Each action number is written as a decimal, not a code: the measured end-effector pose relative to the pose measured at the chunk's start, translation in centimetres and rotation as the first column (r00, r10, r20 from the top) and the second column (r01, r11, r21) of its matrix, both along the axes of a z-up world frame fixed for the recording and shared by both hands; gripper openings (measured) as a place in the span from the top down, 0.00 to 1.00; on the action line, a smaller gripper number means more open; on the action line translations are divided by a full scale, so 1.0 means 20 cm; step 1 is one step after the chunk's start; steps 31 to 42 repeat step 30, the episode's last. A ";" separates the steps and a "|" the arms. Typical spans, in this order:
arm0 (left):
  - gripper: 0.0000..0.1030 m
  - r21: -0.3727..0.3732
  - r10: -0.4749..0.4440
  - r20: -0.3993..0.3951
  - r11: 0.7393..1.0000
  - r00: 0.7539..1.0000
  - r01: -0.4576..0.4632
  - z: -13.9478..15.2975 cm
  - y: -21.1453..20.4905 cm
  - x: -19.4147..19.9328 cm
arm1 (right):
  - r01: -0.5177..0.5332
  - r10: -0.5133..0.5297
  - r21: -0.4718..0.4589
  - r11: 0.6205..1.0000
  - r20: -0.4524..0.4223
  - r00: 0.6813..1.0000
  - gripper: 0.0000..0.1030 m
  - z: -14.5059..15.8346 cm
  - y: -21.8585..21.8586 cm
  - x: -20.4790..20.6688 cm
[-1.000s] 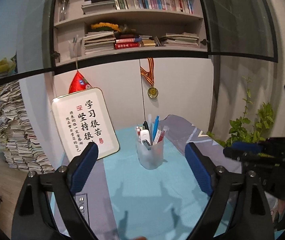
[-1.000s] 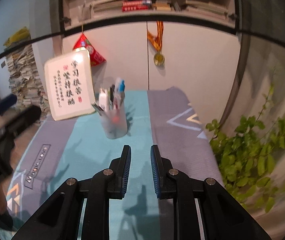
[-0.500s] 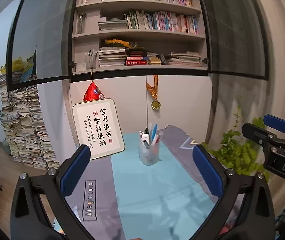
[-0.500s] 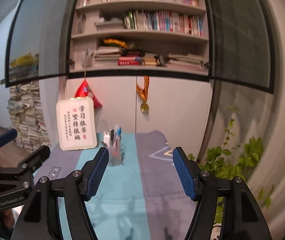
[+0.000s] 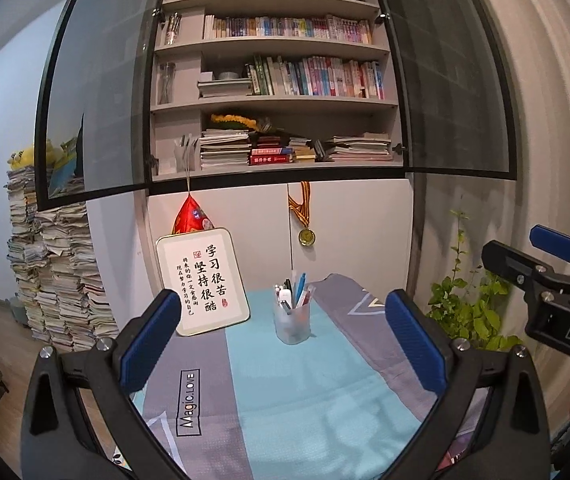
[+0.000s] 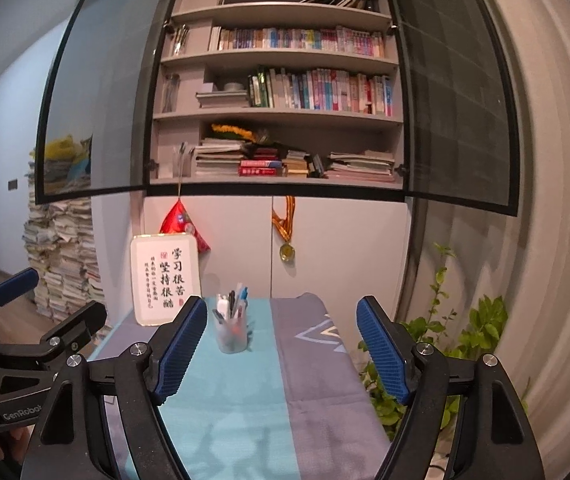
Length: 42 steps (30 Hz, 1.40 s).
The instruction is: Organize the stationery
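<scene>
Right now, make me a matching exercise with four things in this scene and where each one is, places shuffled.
Things:
1. pen cup
2. medal
3. framed calligraphy sign
4. potted plant

Places:
A. hanging by a ribbon on the white cabinet door
B. off the table's right edge, by the wall
C. standing on the turquoise stripe of the tablecloth
D. leaning at the table's back left, under a red ornament

Pairs: 1-C, 2-A, 3-D, 4-B
</scene>
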State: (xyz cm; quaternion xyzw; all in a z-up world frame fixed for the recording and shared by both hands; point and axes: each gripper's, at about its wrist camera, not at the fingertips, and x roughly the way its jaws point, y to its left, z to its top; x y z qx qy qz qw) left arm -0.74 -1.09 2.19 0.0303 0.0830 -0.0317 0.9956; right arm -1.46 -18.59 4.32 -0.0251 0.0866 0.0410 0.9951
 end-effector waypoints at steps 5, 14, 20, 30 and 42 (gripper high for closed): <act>0.01 0.010 -0.010 0.004 1.000 1.000 0.010 0.00 -0.02 -0.02 | 0.002 -0.003 0.014 1.000 0.004 1.000 0.23 0.00 -0.03 -0.02; 0.01 0.016 -0.010 0.002 1.000 1.000 0.009 -0.01 -0.03 -0.03 | 0.007 -0.007 0.027 1.000 0.000 1.000 0.23 -0.01 -0.04 -0.03; 0.01 0.020 -0.008 0.002 1.000 1.000 0.008 -0.01 -0.04 -0.04 | 0.007 -0.007 0.028 1.000 -0.003 1.000 0.22 -0.01 -0.04 -0.03; 0.01 0.019 -0.003 0.021 1.000 1.000 0.002 0.00 -0.04 -0.06 | 0.008 -0.008 0.028 1.000 -0.003 1.000 0.22 -0.01 -0.04 -0.04; 0.01 0.019 -0.003 0.021 1.000 1.000 0.002 0.00 -0.04 -0.06 | 0.008 -0.008 0.028 1.000 -0.003 1.000 0.22 -0.01 -0.04 -0.04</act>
